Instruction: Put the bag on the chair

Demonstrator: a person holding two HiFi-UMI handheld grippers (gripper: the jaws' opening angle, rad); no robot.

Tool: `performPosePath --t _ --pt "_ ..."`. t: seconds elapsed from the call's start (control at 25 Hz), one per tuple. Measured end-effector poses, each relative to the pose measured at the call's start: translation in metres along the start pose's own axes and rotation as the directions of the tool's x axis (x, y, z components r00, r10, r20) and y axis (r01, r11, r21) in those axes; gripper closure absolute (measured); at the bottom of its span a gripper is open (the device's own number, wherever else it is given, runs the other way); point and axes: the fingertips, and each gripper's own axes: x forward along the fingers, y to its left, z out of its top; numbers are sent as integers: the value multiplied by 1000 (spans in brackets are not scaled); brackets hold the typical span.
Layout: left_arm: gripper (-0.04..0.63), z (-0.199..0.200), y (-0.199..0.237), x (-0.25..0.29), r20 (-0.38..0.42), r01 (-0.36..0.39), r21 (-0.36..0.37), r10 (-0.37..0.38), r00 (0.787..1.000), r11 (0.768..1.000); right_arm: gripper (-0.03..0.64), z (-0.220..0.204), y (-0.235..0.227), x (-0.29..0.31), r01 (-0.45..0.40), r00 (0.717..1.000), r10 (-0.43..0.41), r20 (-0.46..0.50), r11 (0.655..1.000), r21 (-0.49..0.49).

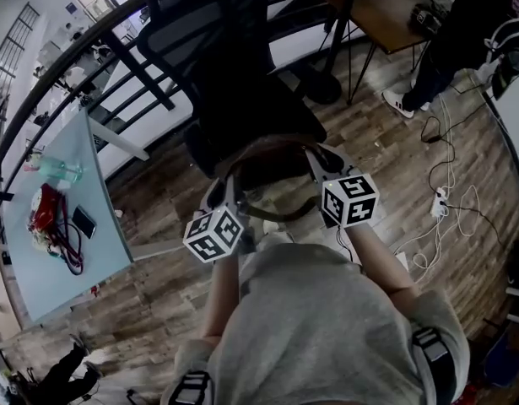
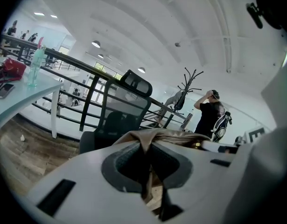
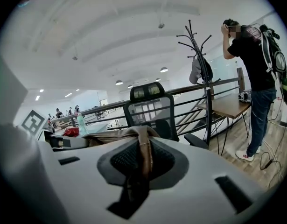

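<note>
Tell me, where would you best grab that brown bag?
By its straps, one near each end, coming from above: they stand up as thin flat bands over the bag, so narrow jaws can pinch them.

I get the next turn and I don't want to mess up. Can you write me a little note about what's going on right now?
Left gripper: shut on the bag.
Right gripper: shut on the bag too.
Bag: held up in the air between both grippers, not touching the chair.
Chair: black, right ahead of the grippers.
Done: the bag is picked up and carried in both grippers.
Left: bring the bag over the seat, lower it there, then open both grippers and pull back.
</note>
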Motion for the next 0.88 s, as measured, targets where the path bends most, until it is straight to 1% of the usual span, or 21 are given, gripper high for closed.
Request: performPosePath --t 0.28,0.52,0.72,0.88 --pt "555 31 28 47 -9 34 11 -34 999 999 575 20 -4 53 31 999 -31 22 999 7" --pt "555 56 39 80 -22 63 21 -62 998 998 575 38 -11 88 57 998 -58 28 998 12" --pt "555 64 46 99 -33 79 18 -78 996 997 575 46 -16 107 69 997 -69 21 998 6" --pt "555 67 51 114 -38 71 15 -71 997 997 575 48 -22 122 66 998 -67 11 998 9"
